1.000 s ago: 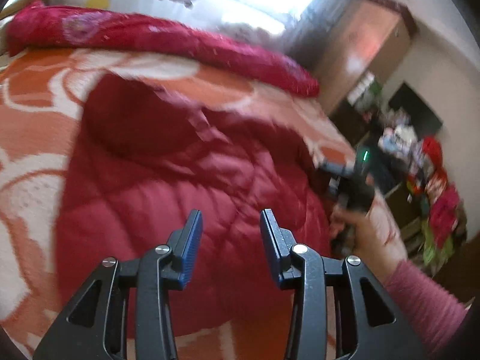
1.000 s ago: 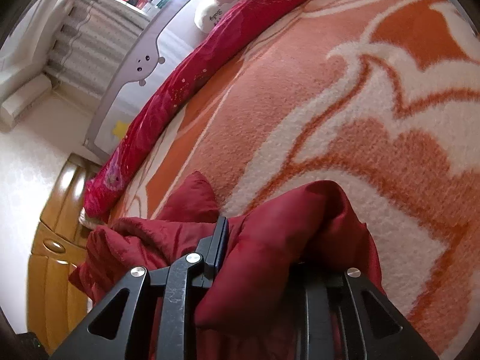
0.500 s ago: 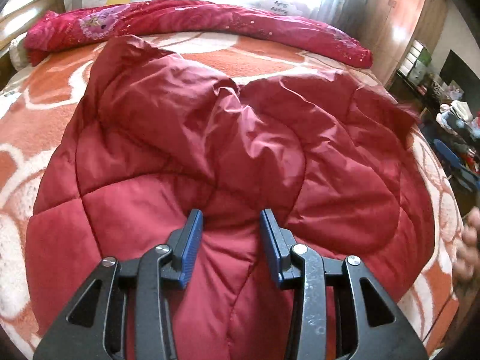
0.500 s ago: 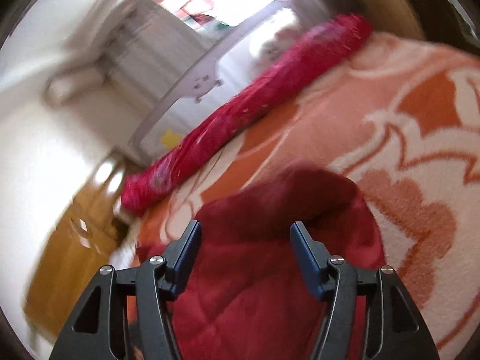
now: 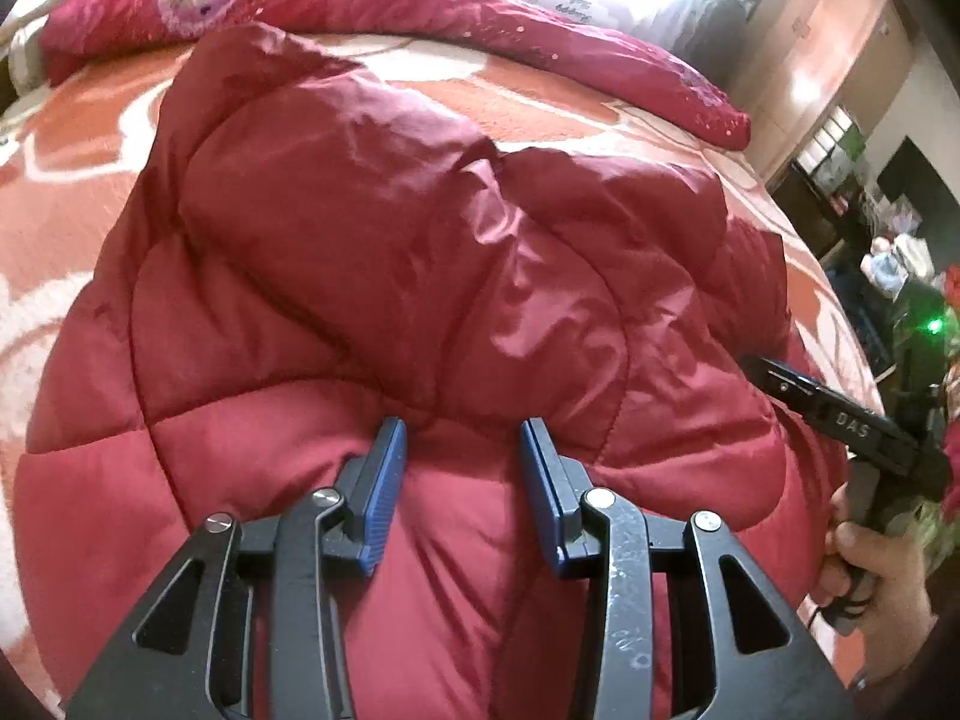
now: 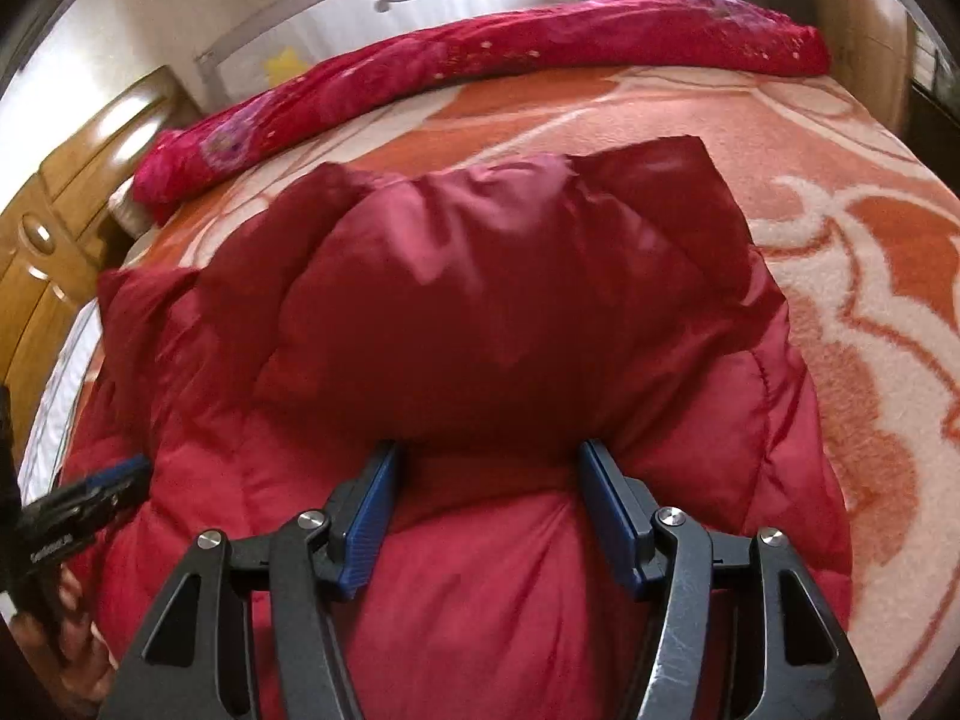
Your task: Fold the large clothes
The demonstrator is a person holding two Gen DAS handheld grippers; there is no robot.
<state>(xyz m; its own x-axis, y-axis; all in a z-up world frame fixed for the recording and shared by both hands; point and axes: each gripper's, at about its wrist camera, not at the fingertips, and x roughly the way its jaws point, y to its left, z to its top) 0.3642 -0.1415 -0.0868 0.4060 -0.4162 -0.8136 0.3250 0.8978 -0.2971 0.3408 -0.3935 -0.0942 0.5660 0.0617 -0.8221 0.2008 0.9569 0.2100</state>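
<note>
Your red quilted jacket [image 5: 420, 276] lies bunched in the middle of the orange-and-white blanket [image 6: 840, 276], both sleeves thrown inward over the body, likely to narrow it for the next fold. Your left gripper [image 5: 462, 444] hovers over the near hem at 6 o'clock, jaws narrowly apart and holding nothing. Your right gripper [image 6: 486, 462], jaws moderately wide, has let the sleeve go and is empty. The rolled red quilt [image 6: 480, 60] lies at 12 o'clock, well apart.
</note>
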